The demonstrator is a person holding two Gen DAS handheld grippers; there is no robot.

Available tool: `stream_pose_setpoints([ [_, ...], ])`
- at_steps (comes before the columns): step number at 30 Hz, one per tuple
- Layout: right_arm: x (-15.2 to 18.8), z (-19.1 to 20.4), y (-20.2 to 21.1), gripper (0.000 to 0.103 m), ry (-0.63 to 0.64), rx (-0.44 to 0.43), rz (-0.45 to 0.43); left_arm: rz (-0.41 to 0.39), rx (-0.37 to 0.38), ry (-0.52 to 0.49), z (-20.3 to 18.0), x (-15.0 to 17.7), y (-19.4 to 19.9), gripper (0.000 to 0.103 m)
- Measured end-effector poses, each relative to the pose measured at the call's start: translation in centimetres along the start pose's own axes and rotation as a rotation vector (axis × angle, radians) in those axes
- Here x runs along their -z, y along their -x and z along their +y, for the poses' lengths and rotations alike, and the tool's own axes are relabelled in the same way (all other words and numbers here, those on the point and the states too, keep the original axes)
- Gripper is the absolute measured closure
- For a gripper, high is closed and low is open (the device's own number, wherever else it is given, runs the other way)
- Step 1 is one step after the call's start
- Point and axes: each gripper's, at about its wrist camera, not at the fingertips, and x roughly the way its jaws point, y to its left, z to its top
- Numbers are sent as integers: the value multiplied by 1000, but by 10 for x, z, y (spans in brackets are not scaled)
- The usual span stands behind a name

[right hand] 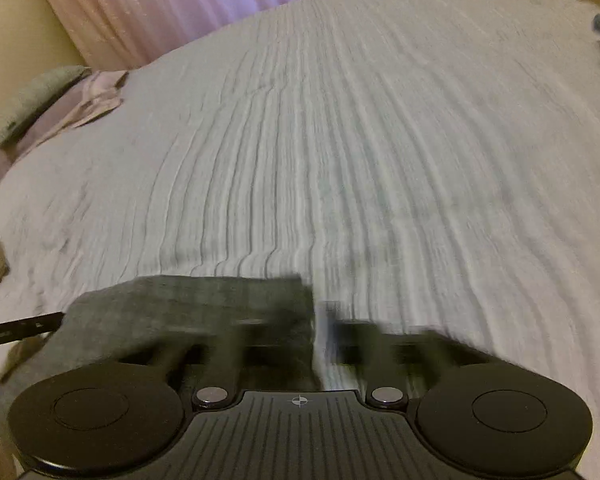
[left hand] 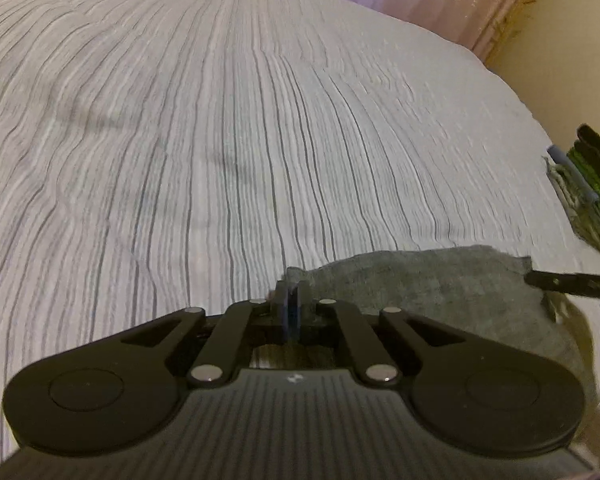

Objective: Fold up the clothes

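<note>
Mid-fold: left gripper clamps grey cloth corner; right gripper grip unclear (blurred). Next: lay edge flat on bed.

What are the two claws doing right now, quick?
Left claw: shut on a corner of the grey cloth.
Right claw: at the cloth's other edge, too blurred to tell.

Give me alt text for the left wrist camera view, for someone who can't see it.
The left gripper, fingers closed, pinches a corner of a grey cloth lying on a bed with a grey-striped bedspread. The right gripper's black tip meets the cloth's far corner, with a stack of folded clothes at the bed's right edge.
</note>
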Motion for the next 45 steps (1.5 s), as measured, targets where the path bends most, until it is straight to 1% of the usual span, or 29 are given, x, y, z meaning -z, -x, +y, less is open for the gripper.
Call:
stream_pose_setpoints([
  [2, 2, 6, 22, 32, 19, 13, -49, -21, -46, 43, -1, 1, 21, 93],
  [4, 5, 14, 43, 32, 49, 12, -61, -59, -61, 62, -7, 8, 51, 93],
  [5, 9, 21, 54, 33, 74, -7, -68, -79, -59, 63, -12, 12, 68, 93],
  [7, 20, 38, 71, 33, 125, -60, -76, -90, -29, 50, -25, 26, 95, 95],
  [8, 27, 49, 76, 36, 147, -89, -73, -89, -11, 31, -35, 34, 103, 98],
  [9, 36, 62, 80, 41, 168, -119, -70, -87, 8, 8, -45, 42, 110, 98],
  [11, 53, 83, 80, 42, 207, -157, -51, -71, 25, -86, -67, 60, 108, 99],
  [12, 59, 92, 75, 44, 228, -161, -39, -57, 20, -127, -78, 67, 102, 99],
  [13, 65, 99, 68, 45, 255, -150, -25, -38, -3, -162, -84, 73, 91, 100],
  [15, 82, 107, 51, 52, 338, -99, 11, -21, -49, -179, -80, 82, 70, 103],
  [16, 90, 104, 43, 55, 372, -62, 31, -16, -63, -176, -76, 83, 61, 102],
  [18, 100, 94, 32, 55, 409, -13, 63, -22, -57, -174, -66, 85, 53, 101],
  [21, 100, 79, 38, 55, 388, 0, 74, -31, -66, -205, -65, 82, 57, 101],
  [24, 93, 77, 54, 55, 374, 81, 86, -49, -110, -141, -58, 80, 79, 102],
  [26, 86, 76, 70, 56, 323, 95, 64, -67, -127, -92, -57, 81, 95, 103],
  [28, 83, 82, 84, 56, 292, 49, 26, -62, -116, -92, -64, 83, 103, 103],
  [29, 84, 87, 88, 56, 285, 11, 17, -46, -116, -103, -69, 86, 102, 103],
  [30, 86, 92, 88, 56, 286, -8, 26, -23, -133, -111, -72, 90, 98, 103],
  [31, 89, 95, 84, 56, 296, -1, 56, 3, -156, -118, -74, 94, 93, 103],
  [33, 100, 89, 70, 55, 280, 69, 159, 47, -185, -57, -71, 97, 89, 103],
  [34, 102, 85, 70, 55, 253, 94, 199, 64, -198, -20, -69, 96, 90, 103],
  [36, 101, 78, 83, 55, 196, 117, 250, 106, -244, 7, -70, 90, 98, 102],
  [39, 100, 68, 102, 55, 111, 152, 326, 208, -308, 21, -80, 84, 114, 102],
  [40, 99, 65, 109, 55, 84, 148, 349, 234, -323, 25, -84, 83, 121, 101],
  [41, 98, 63, 118, 55, 56, 127, 371, 252, -333, 24, -90, 83, 128, 100],
  [42, 95, 63, 126, 43, 30, 108, 395, 270, -341, 22, -97, 82, 135, 99],
  [43, 92, 64, 131, 31, 14, 94, 414, 286, -353, 15, -104, 82, 142, 95],
  [44, 87, 67, 137, 12, 9, 84, 425, 300, -364, 8, -113, 83, 150, 91],
  [45, 83, 71, 145, 11, 15, 71, 421, 311, -371, 4, -121, 84, 156, 88],
])
